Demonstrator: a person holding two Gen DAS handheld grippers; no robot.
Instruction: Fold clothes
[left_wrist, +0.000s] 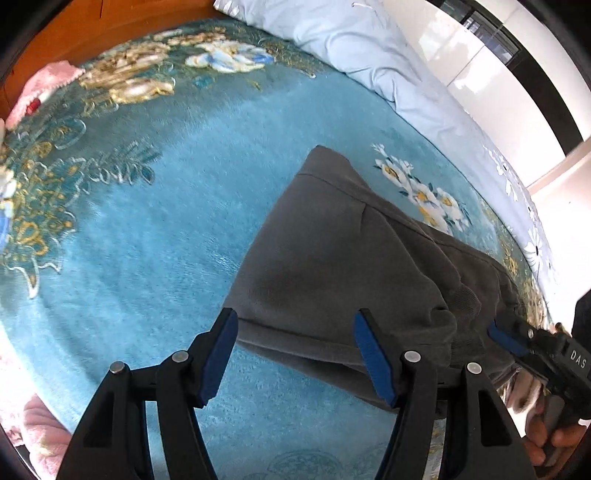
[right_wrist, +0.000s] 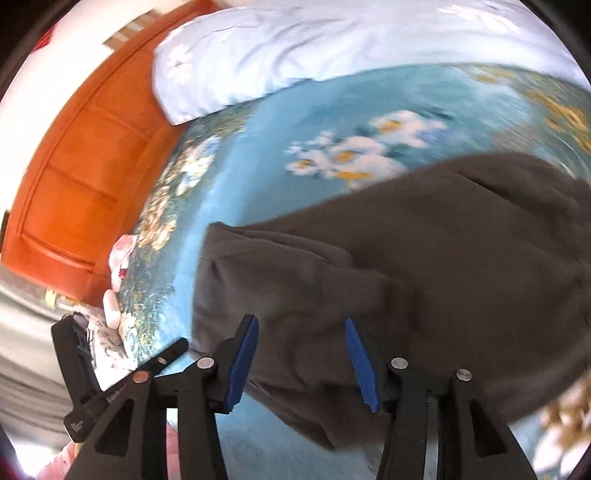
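A dark grey garment (left_wrist: 343, 266) is lying in folds on a blue flowered blanket (left_wrist: 155, 229) that is covering the bed, with a pale blue duvet (left_wrist: 369, 48) bunched along the far side and an orange wooden headboard (right_wrist: 74, 177) standing at the left in the right wrist view. The left gripper (left_wrist: 295, 354) is pointing down over the near edge of the garment, its blue-padded fingers (left_wrist: 218, 358) standing wide apart, one over the blanket just beside the cloth and the other over the cloth, pinching nothing. The right gripper (right_wrist: 301, 363) is hanging over the near folds of the same garment (right_wrist: 406, 266), its fingers (right_wrist: 360, 363) set moderately apart with grey cloth beneath them and no fabric clamped between the pads. In the left wrist view a hand (left_wrist: 554, 432) is holding the right gripper's handle at the right edge. A pink cloth (left_wrist: 44, 85) is sitting at the far left corner of the bed.
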